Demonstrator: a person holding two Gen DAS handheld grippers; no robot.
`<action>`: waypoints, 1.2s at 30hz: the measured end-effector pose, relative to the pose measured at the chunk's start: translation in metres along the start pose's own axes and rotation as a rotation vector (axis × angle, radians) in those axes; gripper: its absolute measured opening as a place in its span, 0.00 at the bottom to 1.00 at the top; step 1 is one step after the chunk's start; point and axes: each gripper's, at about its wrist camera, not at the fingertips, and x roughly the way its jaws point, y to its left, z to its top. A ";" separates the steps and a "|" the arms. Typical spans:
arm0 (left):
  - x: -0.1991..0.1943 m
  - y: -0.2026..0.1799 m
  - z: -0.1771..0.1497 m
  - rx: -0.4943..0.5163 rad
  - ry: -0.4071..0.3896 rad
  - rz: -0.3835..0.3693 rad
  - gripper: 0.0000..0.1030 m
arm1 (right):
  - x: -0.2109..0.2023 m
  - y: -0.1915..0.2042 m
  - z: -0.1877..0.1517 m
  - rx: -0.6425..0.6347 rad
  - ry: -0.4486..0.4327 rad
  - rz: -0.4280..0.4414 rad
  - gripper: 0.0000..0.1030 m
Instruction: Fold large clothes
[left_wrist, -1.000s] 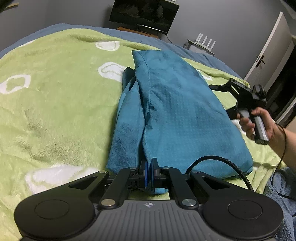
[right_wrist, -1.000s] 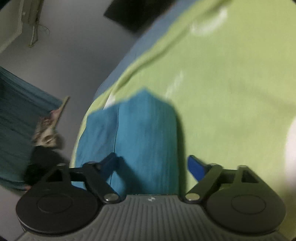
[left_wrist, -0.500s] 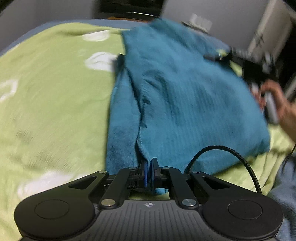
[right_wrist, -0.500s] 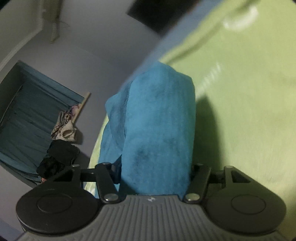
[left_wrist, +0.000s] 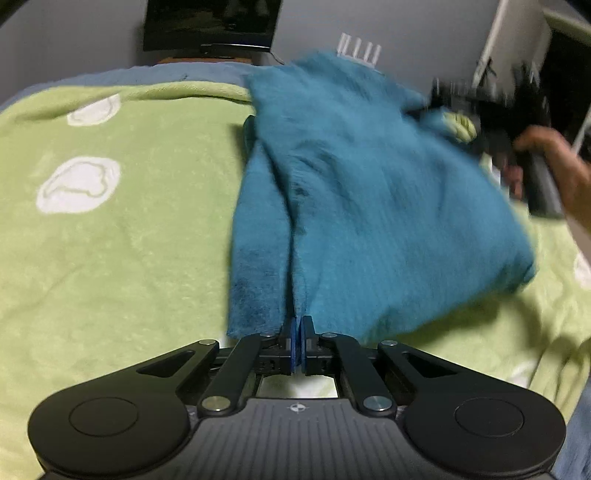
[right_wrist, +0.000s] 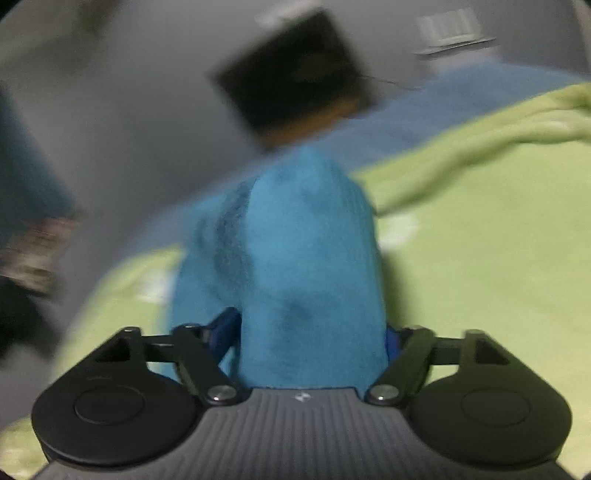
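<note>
A teal fleece garment (left_wrist: 369, 206) lies partly folded on the green blanket (left_wrist: 110, 240). My left gripper (left_wrist: 297, 341) is shut on its near hem. In the left wrist view the right gripper (left_wrist: 439, 99) is blurred at the garment's far right edge, which is lifted off the bed. In the right wrist view the garment (right_wrist: 303, 266) bulges up between the wide-apart fingers of my right gripper (right_wrist: 312, 338). The blue pads sit on either side of the cloth; whether they press on it is hidden.
A blue sheet (left_wrist: 155, 74) edges the bed at the far side. A dark TV (left_wrist: 210, 22) and a white router (left_wrist: 358, 48) stand against the grey wall. A white door (left_wrist: 517, 55) is at the right. The blanket (right_wrist: 498, 240) spreads to the garment's right.
The garment's far right side has been lifted off the bed by the right gripper and moves up and toward the far end. The left gripper has kept its hold on the near hem.
</note>
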 end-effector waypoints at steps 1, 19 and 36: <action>0.000 0.000 0.000 -0.002 -0.009 -0.014 0.02 | -0.001 -0.002 -0.005 -0.014 -0.014 -0.055 0.79; -0.018 -0.013 -0.013 0.094 -0.085 0.063 0.02 | -0.171 0.019 -0.172 -0.345 -0.182 -0.015 0.42; -0.015 -0.010 -0.016 0.106 -0.073 0.076 0.02 | -0.151 0.013 -0.185 -0.332 -0.129 -0.076 0.34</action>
